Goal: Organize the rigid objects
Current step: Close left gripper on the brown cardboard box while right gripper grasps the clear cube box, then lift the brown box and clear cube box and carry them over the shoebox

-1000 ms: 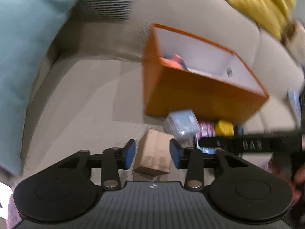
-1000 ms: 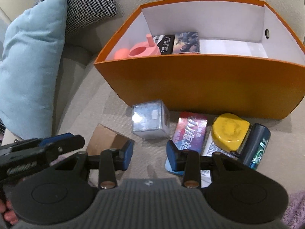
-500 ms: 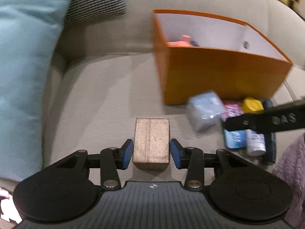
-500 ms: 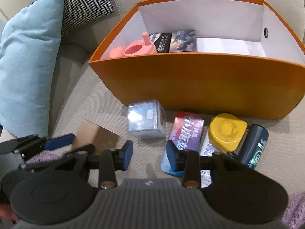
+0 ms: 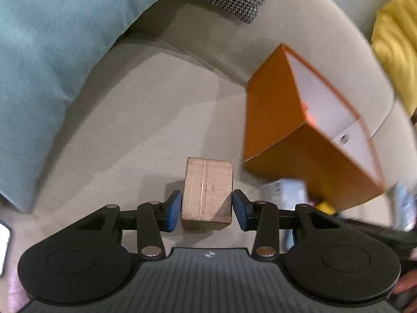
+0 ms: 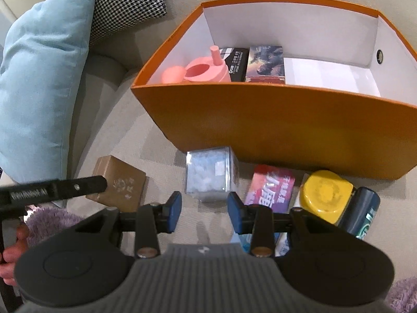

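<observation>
I have the left gripper (image 5: 206, 210) spread astride the brown box (image 5: 207, 193) on the sofa cushion (image 5: 135, 120), pads not yet touching, ready to pinch it for the orange bin (image 6: 273, 130); right gripper (image 6: 204, 211) open, idle.

Black linkage fingers (image 5: 174, 210), blue pads, brass screws

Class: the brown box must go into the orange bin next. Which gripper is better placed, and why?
Left. The left gripper already brackets the brown box, fingers either side; the right gripper hangs open over bare cushion.
</observation>
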{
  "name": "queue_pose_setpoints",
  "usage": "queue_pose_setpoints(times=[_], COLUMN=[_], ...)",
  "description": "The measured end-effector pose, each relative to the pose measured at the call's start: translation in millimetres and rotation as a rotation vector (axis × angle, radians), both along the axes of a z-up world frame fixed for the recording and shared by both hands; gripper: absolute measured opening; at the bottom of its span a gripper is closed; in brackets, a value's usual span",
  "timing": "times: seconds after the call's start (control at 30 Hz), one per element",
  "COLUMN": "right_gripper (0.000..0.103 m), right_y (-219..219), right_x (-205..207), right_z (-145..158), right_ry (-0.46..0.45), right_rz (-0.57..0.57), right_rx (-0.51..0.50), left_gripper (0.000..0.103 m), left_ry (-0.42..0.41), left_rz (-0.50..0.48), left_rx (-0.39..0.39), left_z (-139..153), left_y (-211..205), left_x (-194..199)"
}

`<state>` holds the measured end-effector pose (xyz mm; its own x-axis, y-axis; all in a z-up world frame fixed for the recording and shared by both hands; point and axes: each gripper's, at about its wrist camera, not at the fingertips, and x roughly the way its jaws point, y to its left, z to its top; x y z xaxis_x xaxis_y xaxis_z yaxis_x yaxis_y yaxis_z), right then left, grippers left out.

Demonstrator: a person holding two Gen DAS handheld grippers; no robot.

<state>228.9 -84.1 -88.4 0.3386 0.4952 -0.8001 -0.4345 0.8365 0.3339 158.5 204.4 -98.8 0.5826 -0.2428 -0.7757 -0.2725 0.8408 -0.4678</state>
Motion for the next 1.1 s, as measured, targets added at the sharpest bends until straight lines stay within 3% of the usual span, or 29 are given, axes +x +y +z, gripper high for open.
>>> queue_pose_setpoints(times=[0.1,0.3,0.43,0.67,0.73,0.8,0.9,1.0,1.1], right_gripper=[0.041,0.041,0.041,0.05,0.051,0.051,0.051,0.051,0.051], right_y=[1,4,11,30,34,36,34,31,31], right_x=[1,6,8,14,17,19,17,14,7], right_z=[0,1,-2,-9,-11,-13,-12,-14,-14], right_ry=[-0.01,-0.046,-0.063,-0.096,-0.092,-0.089,-0.072,-0.025,-0.033], right_rz=[-0.001,-0.006,0.016,0.06,0.071,0.07,0.084,0.111,0.131], right_rx=[-0.005,-0.038,-0.059,-0.117,-0.123,-0.124,-0.087,-0.044,-0.043], left_gripper=[0.048,0.048,0.046,0.044,0.06,0.068,0.074,0.079,0.082], left_ry=[-0.027,0.007,0.025,0.056,0.033,0.012,0.017,0.025,0.03], left_rz=[-0.004,-0.013,-0.022,-0.034,-0.074,-0.121,-0.205,-0.272,-0.313], left_rx=[-0.121,-0.122,0.083,0.15,0.182,0.229,0.315,0.355,0.384], left_z=[-1,-10,3,-1,3,8,9,7,6], left_y=[-2,-10,-17,-16,-21,-29,-43,-53,-61], left_x=[5,21,18,16,14,11,11,14,15])
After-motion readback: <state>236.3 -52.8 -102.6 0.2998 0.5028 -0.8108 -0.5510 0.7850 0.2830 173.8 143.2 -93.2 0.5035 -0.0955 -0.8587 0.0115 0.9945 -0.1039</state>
